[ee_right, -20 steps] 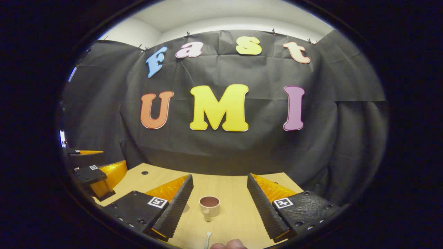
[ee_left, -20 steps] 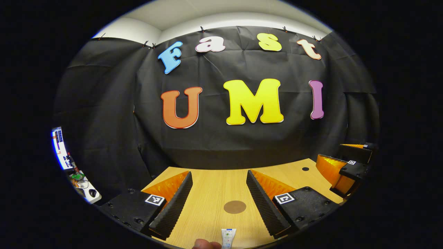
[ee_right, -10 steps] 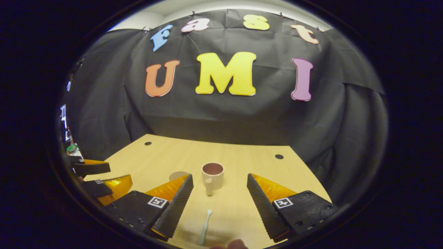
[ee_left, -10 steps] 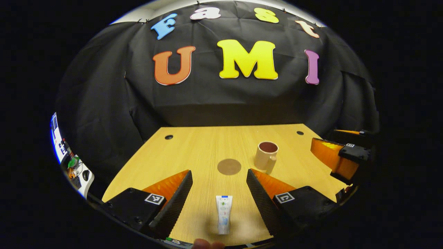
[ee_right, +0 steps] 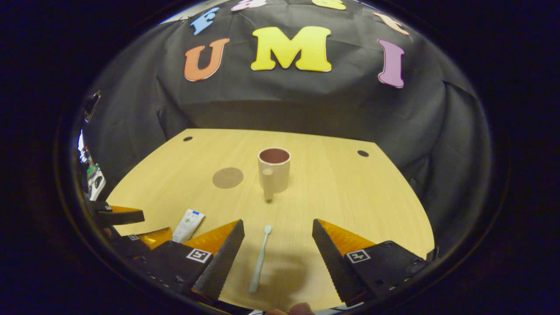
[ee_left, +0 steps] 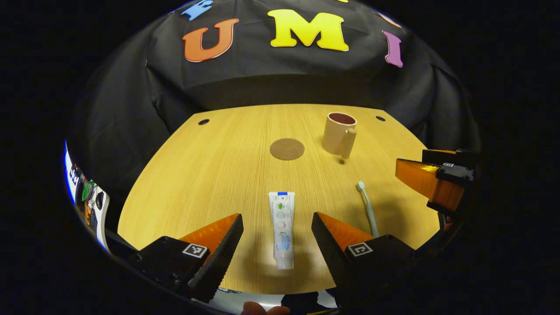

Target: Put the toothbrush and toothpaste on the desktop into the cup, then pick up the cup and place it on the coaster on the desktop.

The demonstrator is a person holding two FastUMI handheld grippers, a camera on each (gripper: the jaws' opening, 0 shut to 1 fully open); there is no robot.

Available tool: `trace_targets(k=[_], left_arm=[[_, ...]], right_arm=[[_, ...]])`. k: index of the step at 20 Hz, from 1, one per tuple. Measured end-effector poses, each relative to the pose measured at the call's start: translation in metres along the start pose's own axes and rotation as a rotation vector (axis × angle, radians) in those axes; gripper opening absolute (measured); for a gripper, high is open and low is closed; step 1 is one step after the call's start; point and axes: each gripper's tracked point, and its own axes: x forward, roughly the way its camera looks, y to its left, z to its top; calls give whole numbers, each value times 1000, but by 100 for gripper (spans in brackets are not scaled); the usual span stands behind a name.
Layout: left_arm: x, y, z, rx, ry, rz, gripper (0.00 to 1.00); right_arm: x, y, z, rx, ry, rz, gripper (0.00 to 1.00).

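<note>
Your left tool (ee_left: 276, 232) is wide open above the toothpaste (ee_left: 282, 229) lying on the desk (ee_left: 210, 166); your right tool (ee_right: 277, 238), also wide, frames the toothbrush (ee_right: 259, 259). Farther stand the coaster (ee_left: 287, 148) and cup (ee_right: 274, 173), apart.

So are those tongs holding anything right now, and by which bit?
Nothing is held. Both tongs are open; toothpaste and toothbrush lie flat on the desk.

Cup (ee_right: 274, 175) beige, dark reddish inside; coaster (ee_left: 287, 148) brown; toothpaste (ee_left: 282, 227) white, blue end; toothbrush (ee_right: 260, 259) apparently pale green.
</note>
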Motion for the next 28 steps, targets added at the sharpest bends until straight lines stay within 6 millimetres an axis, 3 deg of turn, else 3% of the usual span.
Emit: trace_targets(k=[7, 17, 19, 21, 23, 24, 25, 28], left_arm=[[20, -2, -36, 12, 109, -9, 100], [34, -2, -50, 13, 162, -21, 100], [36, -3, -48, 16, 162, -23, 99], [37, -4, -48, 12, 166, -24, 96], [39, -7, -47, 20, 163, -29, 90], [41, -8, -47, 22, 164, -32, 92], [41, -9, -48, 22, 167, -33, 86], [44, -9, -51, 17, 183, -34, 85]], right_arm=[[28, 13, -62, 35, 208, 20, 96], [48, 20, -91, 48, 322, -2, 96], [51, 26, -97, 55, 353, 14, 88], [54, 28, -101, 57, 373, 22, 69], [56, 29, -100, 61, 371, 20, 61], [57, 29, -98, 63, 369, 20, 58], [58, 29, -98, 61, 375, 19, 59], [61, 29, -94, 67, 378, 16, 59]])
